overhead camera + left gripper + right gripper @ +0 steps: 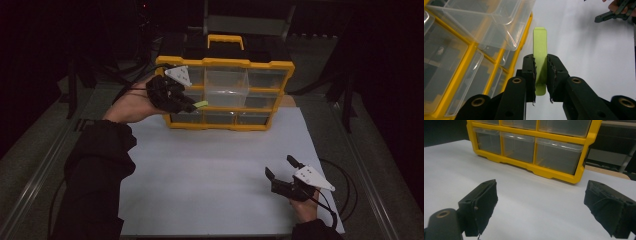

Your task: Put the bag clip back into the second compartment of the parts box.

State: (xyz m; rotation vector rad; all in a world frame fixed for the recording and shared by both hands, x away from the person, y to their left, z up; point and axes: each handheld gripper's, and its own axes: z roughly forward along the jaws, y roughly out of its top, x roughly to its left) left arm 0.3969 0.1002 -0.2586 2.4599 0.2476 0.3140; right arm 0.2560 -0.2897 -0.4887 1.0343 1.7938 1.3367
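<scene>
A yellow organiser (225, 62) with clear plastic drawers stands at the back of the white table top (210, 170). Its middle drawer (227, 85) is pulled out. My left gripper (192, 106) is in front of the organiser's left side, shut on a flat light-green strip (540, 50) that sticks out past the pads (532, 75), beside the pulled-out drawer (496, 22). My right gripper (282, 167) rests near the table's front right, jaws wide apart with nothing between them, facing the organiser's lower drawers (519, 146).
A black case with a yellow handle (226, 41) sits behind the organiser. Cables (345, 185) trail off the table's right side. Metal rails (35, 175) run along both sides of the table. The surroundings are dark.
</scene>
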